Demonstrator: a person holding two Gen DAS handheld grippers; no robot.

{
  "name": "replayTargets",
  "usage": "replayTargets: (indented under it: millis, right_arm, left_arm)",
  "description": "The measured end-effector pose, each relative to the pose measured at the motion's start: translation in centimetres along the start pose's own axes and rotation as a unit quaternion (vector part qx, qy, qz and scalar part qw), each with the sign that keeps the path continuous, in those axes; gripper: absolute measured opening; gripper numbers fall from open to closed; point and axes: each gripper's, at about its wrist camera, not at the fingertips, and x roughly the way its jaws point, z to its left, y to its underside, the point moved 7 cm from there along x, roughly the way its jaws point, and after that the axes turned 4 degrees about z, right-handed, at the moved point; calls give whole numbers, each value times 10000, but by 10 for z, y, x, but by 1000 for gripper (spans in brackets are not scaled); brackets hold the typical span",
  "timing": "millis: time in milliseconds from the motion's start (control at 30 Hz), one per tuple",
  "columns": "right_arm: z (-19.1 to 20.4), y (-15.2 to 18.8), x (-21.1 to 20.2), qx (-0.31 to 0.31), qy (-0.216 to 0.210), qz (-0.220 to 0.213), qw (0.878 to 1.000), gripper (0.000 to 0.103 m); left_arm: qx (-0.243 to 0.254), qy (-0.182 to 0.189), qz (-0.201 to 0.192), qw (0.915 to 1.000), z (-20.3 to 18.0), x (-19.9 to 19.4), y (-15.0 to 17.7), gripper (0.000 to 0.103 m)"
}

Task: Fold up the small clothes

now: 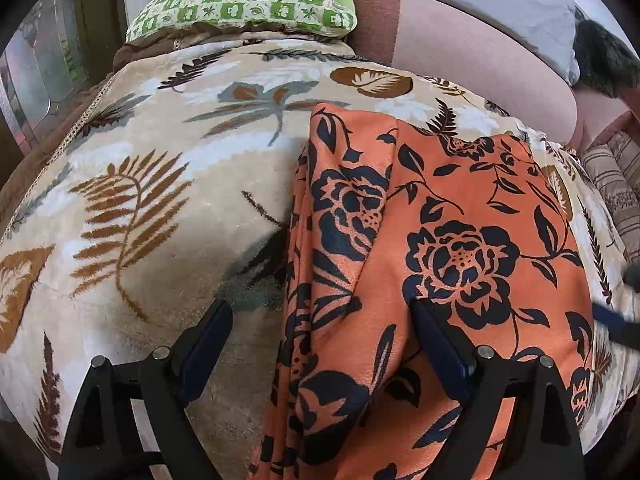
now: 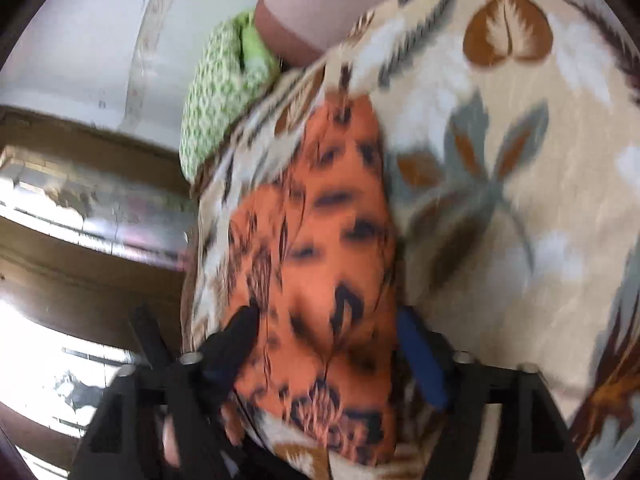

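Note:
An orange garment with black flowers (image 1: 440, 240) lies folded on a beige leaf-print blanket (image 1: 160, 160). My left gripper (image 1: 322, 316) is open; its fingers straddle the garment's left folded edge, just above the cloth. In the blurred right wrist view the same garment (image 2: 320, 260) lies between the fingers of my right gripper (image 2: 328, 320), which is open wide above it. The tip of the right gripper shows at the right edge of the left wrist view (image 1: 616, 320).
A green checked pillow (image 1: 248, 0) and a pink bolster (image 1: 460, 48) lie at the blanket's far end. A striped cushion (image 1: 616, 184) is at the right. A wooden frame with glass (image 2: 80, 200) stands beside the bed.

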Motion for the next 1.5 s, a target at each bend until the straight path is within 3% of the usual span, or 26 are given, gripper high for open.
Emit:
replayTargets:
  millis: [167, 233, 333, 433, 567, 700, 800, 900, 933, 967, 1067, 1133, 1167, 1267, 1300, 1333, 1433, 1500]
  right_arm:
    - [4, -8, 52, 16, -64, 639, 9979, 78]
    - [16, -3, 53, -444, 252, 548, 9972, 47]
    - [31, 1, 45, -751, 507, 312, 9954, 40]
    - [-5, 6, 58, -515, 1116, 456, 9914, 42]
    - [8, 5, 43, -684, 817, 388, 9935, 52]
    - [0, -28, 30, -232, 472, 10, 9986, 75]
    - [-6, -55, 50, 280, 116, 98, 9995, 76]
    - [-11, -71, 69, 313, -2, 300, 9991, 74]
    - [-11, -74, 67, 257, 2, 232, 9994, 53]
    - [-6, -77, 67, 180, 62, 167, 9997, 39]
    - [27, -75, 56, -772, 717, -172, 9943, 30]
    - [12, -72, 74, -1006, 1425, 77, 9846, 30]
    - [2, -71, 79, -992, 1560, 122, 9827, 30]
    - [11, -72, 66, -818, 1064, -89, 9909, 39]
    - [15, -73, 60, -685, 823, -105, 9942, 66]
    - [18, -76, 57, -615, 676, -192, 9956, 81]
    - [21, -93, 51, -488, 508, -395, 9967, 81]
    - [8, -103, 61, -35, 363, -267, 9990, 81]
  left_arm:
    - [-48, 34, 20, 10000, 1, 2, 1, 93]
    - [-46, 39, 19, 10000, 1, 2, 0, 93]
    - [-31, 93, -13, 10000, 1, 2, 1, 93]
    - [-46, 162, -2, 9999, 0, 4, 2, 93]
    - [2, 91, -47, 9999, 1, 3, 2, 93]
    - [-34, 110, -30, 9999, 1, 3, 3, 93]
    - [-30, 99, -35, 9999, 1, 3, 3, 94]
    - [-57, 108, -17, 9999, 1, 3, 2, 94]
    - [-49, 102, -22, 9999, 1, 3, 2, 94]
    - [-53, 97, -24, 9999, 1, 3, 2, 94]
    - [-76, 118, -37, 9999, 3, 4, 3, 95]
    - [-87, 110, -36, 9999, 2, 5, 3, 96]
    - [-82, 100, -41, 9999, 1, 5, 3, 96]
    - [-72, 60, -81, 9999, 2, 4, 4, 96]
    - [-80, 90, -85, 9999, 3, 5, 4, 96]
    - [-89, 103, -75, 9999, 3, 5, 4, 96]
    - [-85, 82, -69, 9999, 3, 5, 4, 96]
    - [-97, 94, -60, 9999, 3, 5, 4, 96]
